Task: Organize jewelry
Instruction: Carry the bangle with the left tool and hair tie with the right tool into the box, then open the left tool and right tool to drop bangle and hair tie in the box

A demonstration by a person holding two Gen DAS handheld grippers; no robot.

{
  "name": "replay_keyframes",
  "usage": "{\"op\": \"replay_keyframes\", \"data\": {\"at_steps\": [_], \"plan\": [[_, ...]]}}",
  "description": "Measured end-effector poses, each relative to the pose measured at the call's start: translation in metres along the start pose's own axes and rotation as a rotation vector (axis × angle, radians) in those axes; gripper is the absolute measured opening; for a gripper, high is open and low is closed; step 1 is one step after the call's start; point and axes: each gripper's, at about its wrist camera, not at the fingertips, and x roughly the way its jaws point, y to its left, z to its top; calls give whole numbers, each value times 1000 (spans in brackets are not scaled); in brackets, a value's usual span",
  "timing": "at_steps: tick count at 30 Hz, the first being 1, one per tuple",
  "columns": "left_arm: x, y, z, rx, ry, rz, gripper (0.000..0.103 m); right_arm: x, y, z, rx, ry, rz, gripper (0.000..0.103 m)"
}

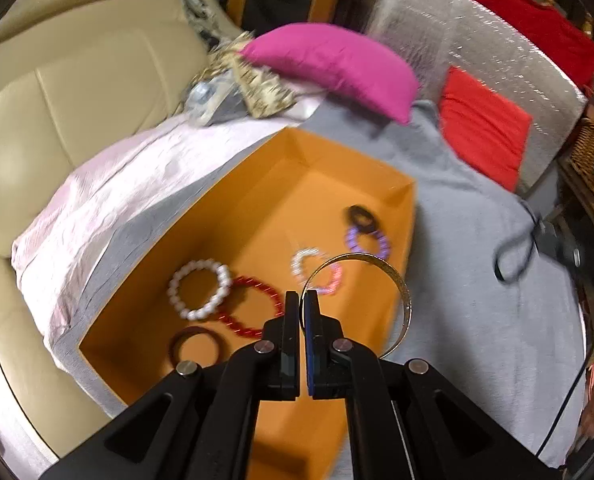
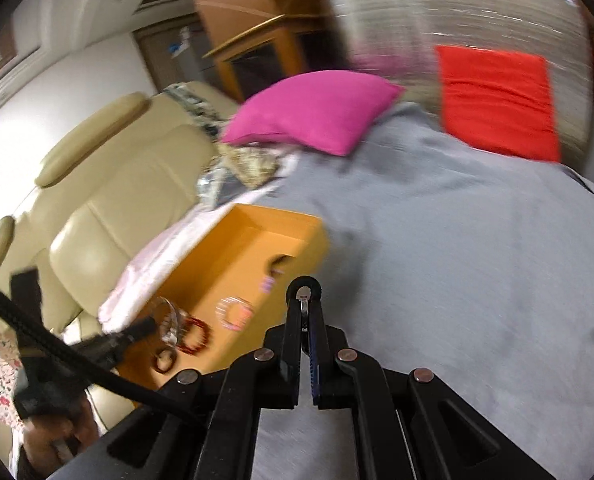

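An orange box (image 1: 225, 216) lies on the grey blanket. In it are a white bead bracelet (image 1: 199, 290), a red bead bracelet (image 1: 253, 306), a brown ring bangle (image 1: 193, 347), a pink-white bracelet (image 1: 317, 272), a purple bracelet (image 1: 367, 242) and a black one (image 1: 361, 214). My left gripper (image 1: 304, 300) is shut on a gold-silver bangle (image 1: 401, 292) and holds it over the box's right side. My right gripper (image 2: 305, 300) is shut on a small black ring (image 2: 305, 287) above the blanket, right of the box (image 2: 297, 236). The left gripper (image 2: 145, 328) with the bangle shows at the left.
A pink cushion (image 1: 337, 68) and a red cushion (image 1: 485, 128) lie at the far end of the bed. A beige leather seat (image 1: 57, 120) stands to the left. A black cable (image 1: 517, 256) lies on the blanket at the right.
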Motion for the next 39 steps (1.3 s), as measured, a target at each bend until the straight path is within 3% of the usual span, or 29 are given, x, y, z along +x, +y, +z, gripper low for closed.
{"op": "replay_keyframes", "data": {"at_steps": [5, 14, 21, 28, 29, 30, 31, 32, 33, 39], "plan": [[21, 13, -4, -17, 46, 17, 2, 68, 42, 29, -46, 73, 64, 4], [46, 29, -9, -22, 102, 38, 3, 170, 72, 49, -91, 223, 58, 4], [52, 36, -9, -52, 100, 67, 3, 204, 65, 44, -103, 289, 34, 4], [49, 46, -6, -124, 96, 94, 8, 212, 66, 35, -135, 344, 12, 6], [48, 47, -6, -132, 98, 95, 20, 211, 66, 35, -137, 348, 9, 12], [47, 48, -6, -139, 96, 97, 30, 208, 66, 35, -137, 346, 0, 30], [44, 49, -6, -145, 89, 101, 48, 205, 65, 35, -135, 338, -4, 42], [42, 49, -5, -148, 80, 104, 54, 200, 65, 36, -132, 323, -3, 66], [40, 49, -5, -149, 70, 111, 54, 194, 66, 37, -134, 310, 2, 70], [22, 45, -6, -144, 46, 118, 54, 152, 63, 40, -147, 241, 3, 71]]}}
